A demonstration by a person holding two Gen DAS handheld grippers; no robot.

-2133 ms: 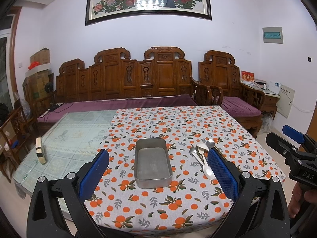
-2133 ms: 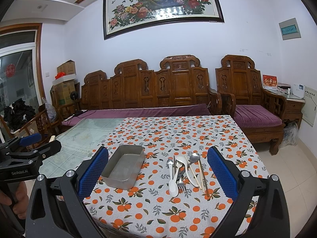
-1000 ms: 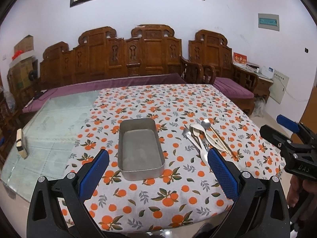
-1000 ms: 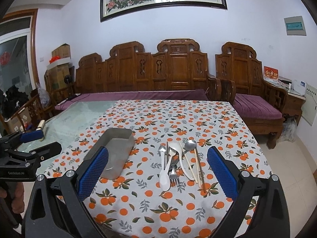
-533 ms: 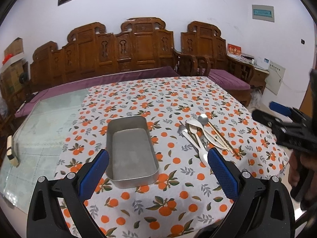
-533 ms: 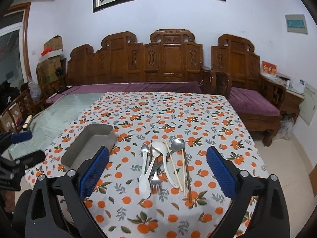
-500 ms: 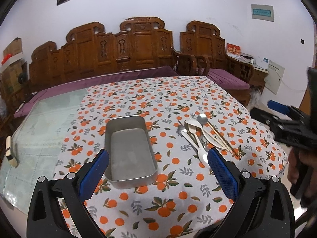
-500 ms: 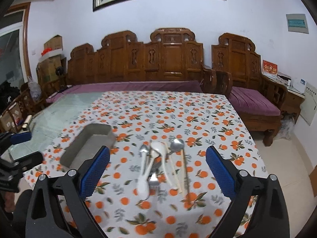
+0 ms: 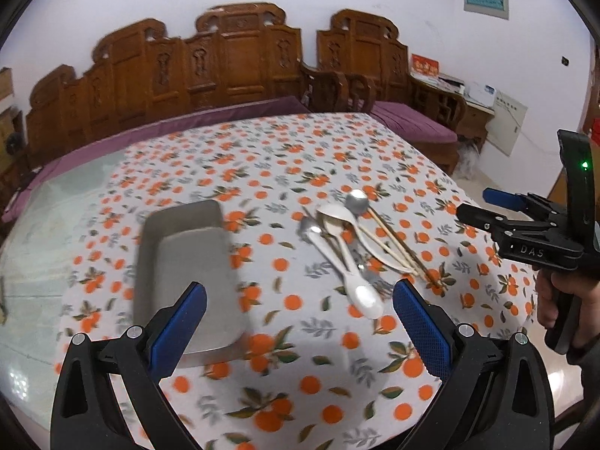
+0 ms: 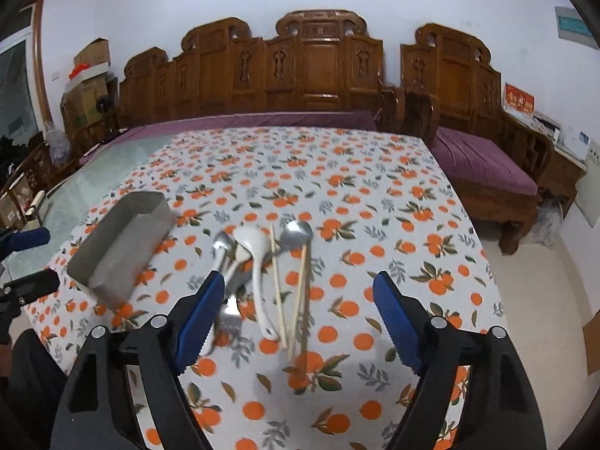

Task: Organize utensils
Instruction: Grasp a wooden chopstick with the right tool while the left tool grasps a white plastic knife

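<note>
Several utensils [image 10: 262, 273] lie bunched on the counter [image 10: 375, 195], untouched: metal spoons, a white ladle spoon [image 10: 255, 262], chopsticks [image 10: 296, 292] and a fork. The empty steel tray [image 10: 120, 240] sits at their nine o'clock. The right claw [image 10: 298, 300] hangs above the pile, jaws closing with nothing gripped. The left claw [image 9: 300, 315] stands wide, empty, near the tray's front. Recommended: single out one handle end at six o'clock; crossed pieces risk dragging neighbours.

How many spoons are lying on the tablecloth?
4, piled right of the tray: small metal spoon, large white spoon, smaller white spoon between them, large metal spoon farthest right. Overlap may hide more.
</note>
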